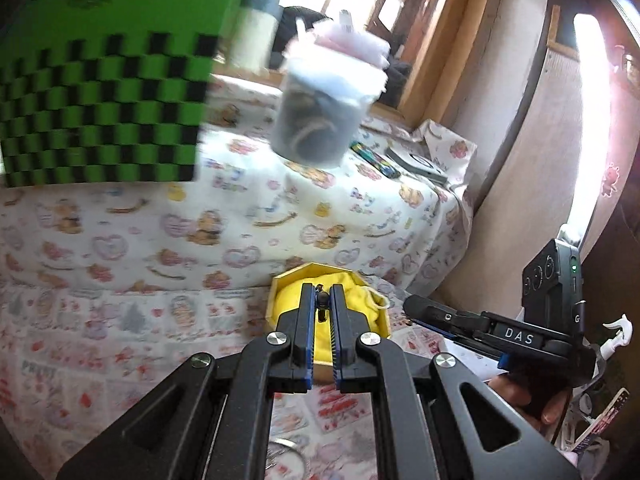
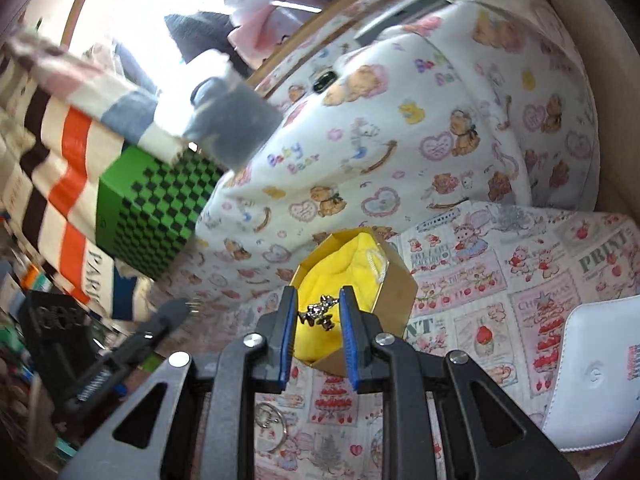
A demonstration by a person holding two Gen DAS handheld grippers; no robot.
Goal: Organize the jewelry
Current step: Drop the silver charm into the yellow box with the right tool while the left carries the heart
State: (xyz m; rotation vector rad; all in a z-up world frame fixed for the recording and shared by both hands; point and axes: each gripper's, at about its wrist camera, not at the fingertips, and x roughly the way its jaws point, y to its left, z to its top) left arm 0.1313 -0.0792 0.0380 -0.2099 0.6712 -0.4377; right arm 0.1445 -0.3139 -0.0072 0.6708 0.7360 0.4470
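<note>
Green checkered box [image 2: 148,216], left of frame. Bedsheet [image 2: 360,152] printed "Baby Bear"; cloth [image 2: 560,280] printed "PRINT". Other tool marked "DAS". Left gripper [image 1: 321,300], lower centre, clamps a small dark bead piece [image 1: 321,298] over the yellow-lined box [image 1: 360,288]. Right gripper [image 2: 318,312] stands narrowly parted, silver trinket [image 2: 318,314] between its tips.

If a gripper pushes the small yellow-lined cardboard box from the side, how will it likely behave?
The hexagonal box looks like thin open cardboard holding only soft yellow cloth, so it is probably light and would slide or tip rather than resist. It rests on wrinkled printed fabric, which may catch an edge. Its walls would likely dent under a firm squeeze.
</note>
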